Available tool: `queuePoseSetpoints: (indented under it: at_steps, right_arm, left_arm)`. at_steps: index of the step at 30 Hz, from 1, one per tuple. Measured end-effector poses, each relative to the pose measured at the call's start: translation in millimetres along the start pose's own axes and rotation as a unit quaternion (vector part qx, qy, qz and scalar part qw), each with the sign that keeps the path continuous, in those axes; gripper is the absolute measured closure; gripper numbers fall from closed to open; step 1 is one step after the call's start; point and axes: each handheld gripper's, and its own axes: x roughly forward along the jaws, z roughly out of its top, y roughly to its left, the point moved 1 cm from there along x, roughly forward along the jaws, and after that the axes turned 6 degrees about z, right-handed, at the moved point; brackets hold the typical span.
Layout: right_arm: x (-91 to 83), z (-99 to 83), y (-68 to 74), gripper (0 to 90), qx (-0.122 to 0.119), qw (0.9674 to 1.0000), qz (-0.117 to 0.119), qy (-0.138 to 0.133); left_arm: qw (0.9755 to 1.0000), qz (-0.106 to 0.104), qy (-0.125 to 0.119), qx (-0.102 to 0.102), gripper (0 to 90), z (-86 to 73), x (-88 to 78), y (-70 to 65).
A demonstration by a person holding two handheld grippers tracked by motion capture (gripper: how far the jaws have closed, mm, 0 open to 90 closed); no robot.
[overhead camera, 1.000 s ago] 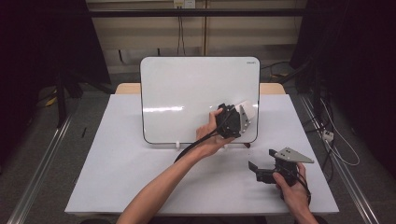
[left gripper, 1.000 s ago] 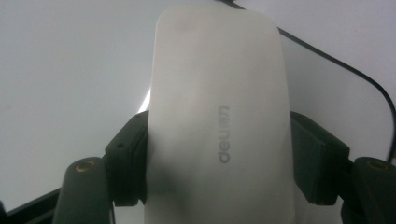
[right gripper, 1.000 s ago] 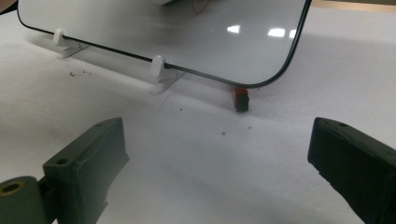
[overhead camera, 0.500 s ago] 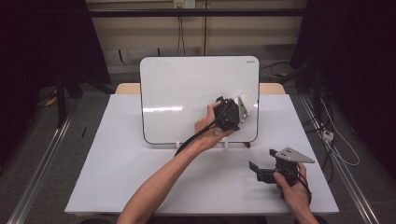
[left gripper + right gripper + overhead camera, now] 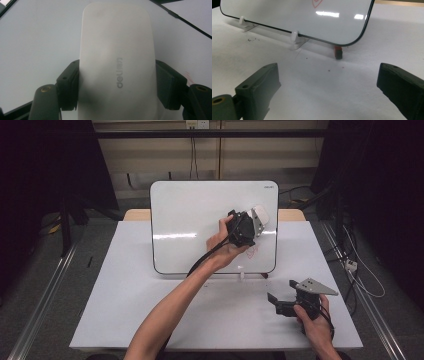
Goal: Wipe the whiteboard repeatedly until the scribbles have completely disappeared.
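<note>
Eraser, a white rounded plastic block (image 5: 116,65), sits clamped between the left gripper (image 5: 248,226) jaws against the upright white rectangular whiteboard (image 5: 200,220), toward its 3 o'clock edge, above a red scribble (image 5: 251,251). At 5 o'clock, the right gripper (image 5: 280,304) rests on the white bench (image 5: 115,295), jaws apart and holding nothing.
</note>
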Motion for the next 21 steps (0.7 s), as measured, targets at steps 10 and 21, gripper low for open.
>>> queuePoseSetpoints:
  at_steps: [10, 21]
  right_arm:
    - [1.1, 1.1, 2.8, 4.0, -0.005, 1.0000, 0.001, 0.001]
    - [1.7, 1.3, 3.4, 4.0, -0.003, 1.0000, 0.001, 0.001]
  left_arm:
    - [0.9997, -0.015, 0.000, 0.017, 30.7, -16.8, -6.6, -27.4]
    - [0.9987, -0.032, 0.002, 0.040, 30.6, -33.8, -15.0, -60.7]
